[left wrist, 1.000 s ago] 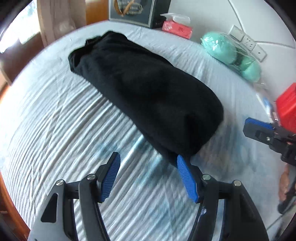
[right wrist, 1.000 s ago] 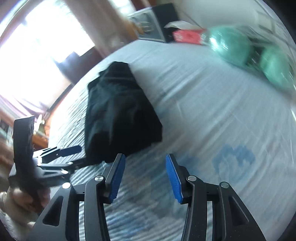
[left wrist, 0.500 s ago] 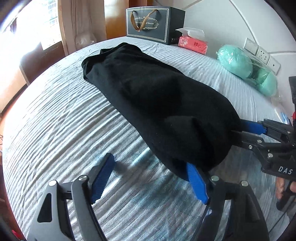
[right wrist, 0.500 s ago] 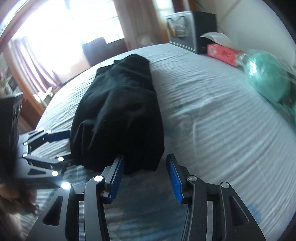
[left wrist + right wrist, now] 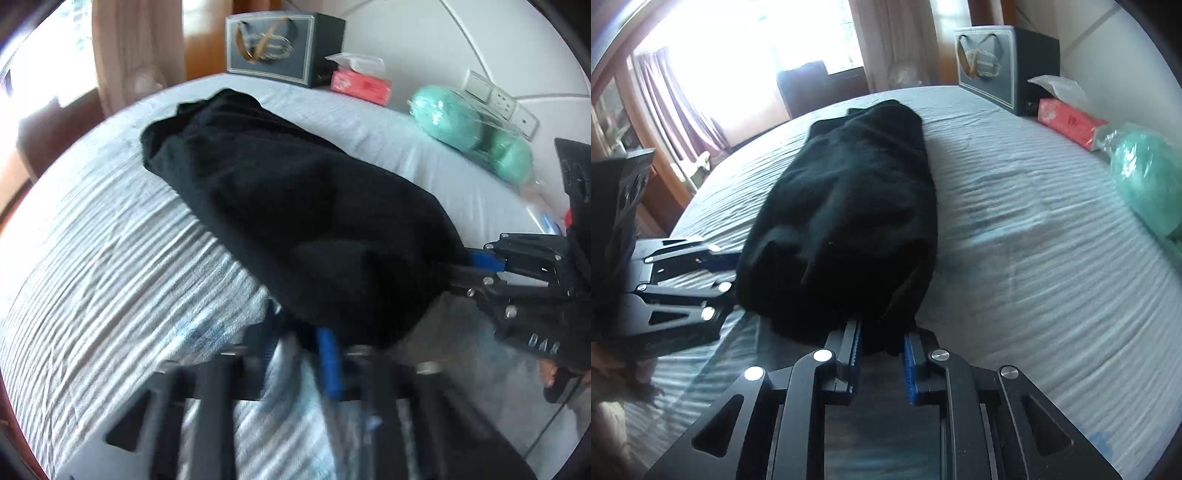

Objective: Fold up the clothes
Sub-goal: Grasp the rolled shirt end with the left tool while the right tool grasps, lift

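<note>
Now black garment [image 5: 849, 221] lying lengthwise on striped bed sheet [image 5: 96, 280], near end bunched and lifted slightly. Right gripper [image 5: 881, 354] jaws clamped together on near right corner; left gripper [image 5: 295, 354] blurred, jaws pinched on near left corner, blue pad [image 5: 328, 365] showing. Behind: gift bag [image 5: 273, 48], red tissue box [image 5: 360, 85], green bundles [image 5: 447, 118].

counted on the striped bed sheet [image 5: 92, 280]: one black garment [image 5: 295, 206]; two grippers, left [image 5: 303, 354] and right [image 5: 881, 350]; one dark gift bag [image 5: 280, 51]; one red tissue box [image 5: 360, 85]; two green bundles [image 5: 447, 117] in clear wrap.
</note>
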A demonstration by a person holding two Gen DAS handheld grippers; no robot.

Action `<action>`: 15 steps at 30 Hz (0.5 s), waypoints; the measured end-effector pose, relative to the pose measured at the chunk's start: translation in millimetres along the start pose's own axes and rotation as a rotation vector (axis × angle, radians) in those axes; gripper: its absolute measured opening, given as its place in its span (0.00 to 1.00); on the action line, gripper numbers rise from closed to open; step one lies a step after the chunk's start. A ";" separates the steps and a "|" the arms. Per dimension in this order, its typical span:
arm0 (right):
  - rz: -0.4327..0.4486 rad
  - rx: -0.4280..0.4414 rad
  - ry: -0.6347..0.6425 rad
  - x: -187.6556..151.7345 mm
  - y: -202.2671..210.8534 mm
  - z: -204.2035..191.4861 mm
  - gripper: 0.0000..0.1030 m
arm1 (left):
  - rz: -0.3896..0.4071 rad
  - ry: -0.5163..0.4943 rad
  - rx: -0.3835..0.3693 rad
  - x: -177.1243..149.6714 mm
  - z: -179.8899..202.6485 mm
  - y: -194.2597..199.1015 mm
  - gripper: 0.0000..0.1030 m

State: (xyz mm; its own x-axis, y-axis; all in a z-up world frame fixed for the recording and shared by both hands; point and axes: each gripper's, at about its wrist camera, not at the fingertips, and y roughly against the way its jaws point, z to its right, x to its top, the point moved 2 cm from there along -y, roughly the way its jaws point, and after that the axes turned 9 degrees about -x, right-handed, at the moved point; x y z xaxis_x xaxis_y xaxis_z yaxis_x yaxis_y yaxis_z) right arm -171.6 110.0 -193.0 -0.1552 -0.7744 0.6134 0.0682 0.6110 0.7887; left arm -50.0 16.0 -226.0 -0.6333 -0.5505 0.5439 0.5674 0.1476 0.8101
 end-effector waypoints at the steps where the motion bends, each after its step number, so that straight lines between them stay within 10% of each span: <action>1: 0.003 0.004 -0.011 -0.6 8.9 -5.7 0.15 | -0.008 -0.006 -0.010 -2.5 -0.8 8.0 0.06; 9: -0.076 0.199 -0.055 -16.1 99.9 -74.2 0.14 | -0.097 -0.034 -0.143 -44.8 -16.6 133.0 0.05; 15: -0.041 0.214 -0.087 22.6 116.4 -88.1 0.14 | 0.008 -0.016 -0.150 6.1 -38.6 152.6 0.05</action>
State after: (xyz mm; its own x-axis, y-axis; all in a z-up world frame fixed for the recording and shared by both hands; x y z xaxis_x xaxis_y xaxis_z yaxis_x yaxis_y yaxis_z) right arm -80.4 149.1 -83.6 -0.2390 -0.7878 0.5677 -0.1489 0.6075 0.7803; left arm 53.0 3.4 -107.5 -0.6362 -0.5361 0.5548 0.6441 0.0269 0.7645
